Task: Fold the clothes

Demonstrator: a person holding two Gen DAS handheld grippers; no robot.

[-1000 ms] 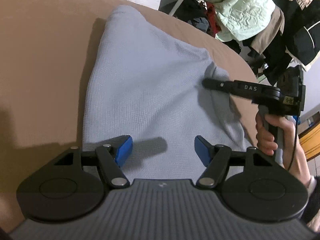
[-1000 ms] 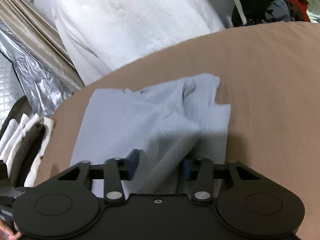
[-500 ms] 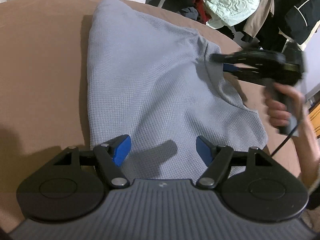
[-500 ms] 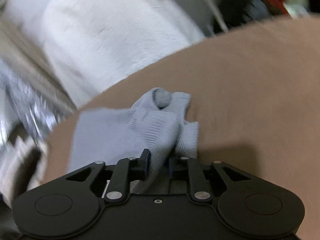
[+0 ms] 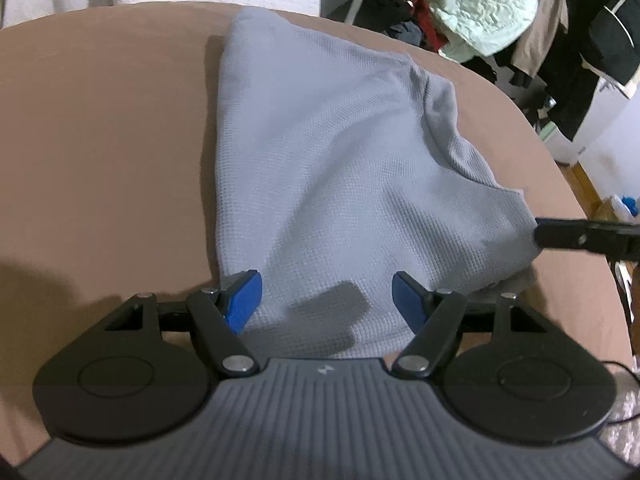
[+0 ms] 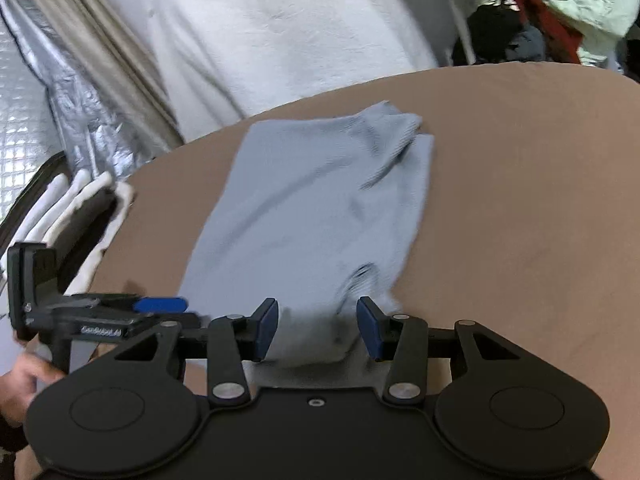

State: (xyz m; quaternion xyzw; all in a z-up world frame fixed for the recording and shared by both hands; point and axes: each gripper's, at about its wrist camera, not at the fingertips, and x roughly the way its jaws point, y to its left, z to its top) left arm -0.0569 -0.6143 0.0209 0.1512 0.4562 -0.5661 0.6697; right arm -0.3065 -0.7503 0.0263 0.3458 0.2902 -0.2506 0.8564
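A grey-blue waffle-knit garment (image 5: 340, 184) lies folded over on the brown surface (image 5: 104, 152). My left gripper (image 5: 326, 300) hovers open over its near edge, the blue pads wide apart and nothing between them. In the right wrist view the same garment (image 6: 316, 208) stretches away from my right gripper (image 6: 318, 328), which stands open with the cloth's near end lying loose between and below its pads. The right gripper's tip (image 5: 576, 236) sits at the garment's right edge. The left gripper (image 6: 120, 316) shows at the left, held by a hand (image 6: 20, 376).
A heap of clothes (image 5: 500, 12) hangs beyond the far right edge of the surface. White fabric (image 6: 280, 32) and silver foil sheeting (image 6: 60, 92) stand behind it. Folded white items (image 6: 68, 204) sit in a dark case at the left edge.
My right gripper, which was shut on a bunch of the garment, has pulled it across and opened, leaving the cloth lying flat. The left gripper has stayed open near the garment's edge.
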